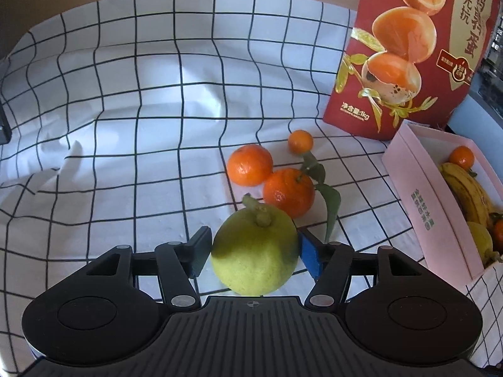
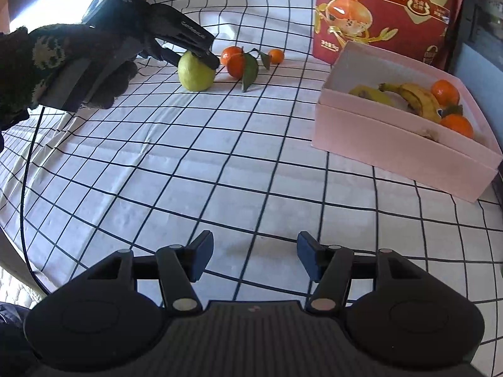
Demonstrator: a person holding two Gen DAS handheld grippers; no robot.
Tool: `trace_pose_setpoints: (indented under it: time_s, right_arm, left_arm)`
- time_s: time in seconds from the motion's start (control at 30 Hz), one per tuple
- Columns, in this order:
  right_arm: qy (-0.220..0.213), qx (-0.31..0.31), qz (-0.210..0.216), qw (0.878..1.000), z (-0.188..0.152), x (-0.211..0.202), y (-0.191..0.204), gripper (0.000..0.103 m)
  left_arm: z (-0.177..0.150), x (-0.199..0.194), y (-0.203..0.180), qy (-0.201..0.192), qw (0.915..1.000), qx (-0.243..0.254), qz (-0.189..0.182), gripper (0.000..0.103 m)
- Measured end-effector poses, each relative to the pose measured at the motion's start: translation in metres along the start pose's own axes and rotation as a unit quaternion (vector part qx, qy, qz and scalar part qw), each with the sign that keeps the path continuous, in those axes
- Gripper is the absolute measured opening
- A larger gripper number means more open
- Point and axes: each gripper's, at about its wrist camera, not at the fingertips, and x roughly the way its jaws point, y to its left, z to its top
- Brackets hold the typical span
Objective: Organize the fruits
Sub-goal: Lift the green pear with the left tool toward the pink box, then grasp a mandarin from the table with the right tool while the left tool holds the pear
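A yellow-green citrus fruit [image 1: 254, 251] sits on the checked cloth between the fingers of my left gripper [image 1: 254, 256], whose jaws stand around it, open or just touching. It also shows in the right wrist view [image 2: 195, 73], with the left gripper [image 2: 201, 58] over it. Three mandarins lie just beyond: a large one [image 1: 250, 165], a leafy one [image 1: 288, 192] and a small one [image 1: 301, 141]. The pink box [image 1: 418, 185] at the right holds bananas [image 2: 415, 95] and mandarins [image 2: 444, 91]. My right gripper [image 2: 253, 256] is open and empty above the cloth.
A red printed bag [image 1: 405, 53] stands behind the pink box [image 2: 377, 144]. The black-and-white checked cloth [image 2: 188, 163] covers the table, with wrinkles at the left. A black cable [image 2: 23, 188] hangs at the left edge.
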Motion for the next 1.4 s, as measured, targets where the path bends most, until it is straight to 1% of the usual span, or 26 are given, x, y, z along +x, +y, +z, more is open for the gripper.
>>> trace_pose_setpoints:
  time_s: [0.13, 0.37, 0.43, 0.5, 0.57, 0.7, 0.87, 0.97, 1.13, 1.23, 1.3, 1.4]
  right_arm:
    - [0.001, -0.006, 0.001, 1.0, 0.001, 0.001, 0.005, 0.059]
    - [-0.002, -0.008, -0.004, 1.0, 0.006, 0.003, 0.005, 0.059]
    - [-0.003, -0.009, -0.008, 1.0, 0.009, 0.004, 0.002, 0.059]
    - [-0.005, -0.01, -0.011, 1.0, 0.013, 0.005, 0.001, 0.059]
    - [-0.008, -0.012, -0.011, 1.0, 0.019, 0.006, 0.0, 0.059]
    - [-0.021, -0.026, -0.006, 0.999, 0.038, 0.012, 0.005, 0.059]
    - [-0.044, -0.06, 0.002, 0.997, 0.073, 0.025, 0.022, 0.059]
    - [-0.063, -0.08, 0.009, 0.995, 0.104, 0.034, 0.031, 0.059]
    - [-0.098, -0.111, -0.001, 0.989, 0.161, 0.063, 0.042, 0.059]
    - [-0.087, -0.113, 0.0, 0.99, 0.197, 0.092, 0.046, 0.059]
    - [-0.067, -0.121, -0.004, 0.99, 0.219, 0.115, 0.05, 0.059]
    - [-0.034, -0.127, -0.014, 0.991, 0.244, 0.15, 0.056, 0.059]
  left_arm:
    - [-0.002, -0.001, 0.0, -0.012, 0.9999, 0.0, 0.0, 0.065]
    - [-0.015, -0.01, 0.0, -0.044, 0.999, 0.005, 0.002, 0.065]
    - [-0.019, -0.014, 0.001, -0.042, 0.9991, -0.005, -0.002, 0.065]
    - [-0.025, -0.022, 0.006, -0.038, 0.9989, -0.023, -0.016, 0.065]
    - [-0.035, -0.034, 0.01, -0.04, 0.9979, -0.041, -0.031, 0.065]
    - [-0.059, -0.062, 0.019, -0.044, 0.9962, -0.062, -0.042, 0.065]
    - [-0.084, -0.092, 0.029, -0.036, 0.9945, -0.082, -0.053, 0.065]
    - [-0.097, -0.107, 0.036, -0.029, 0.9932, -0.095, -0.06, 0.065]
    - [-0.113, -0.122, 0.044, -0.025, 0.9918, -0.11, -0.06, 0.065]
    - [-0.12, -0.125, 0.049, -0.023, 0.9907, -0.119, -0.062, 0.065]
    - [-0.124, -0.126, 0.054, -0.027, 0.9892, -0.127, -0.067, 0.064]
    - [-0.13, -0.126, 0.059, -0.032, 0.9868, -0.142, -0.072, 0.064]
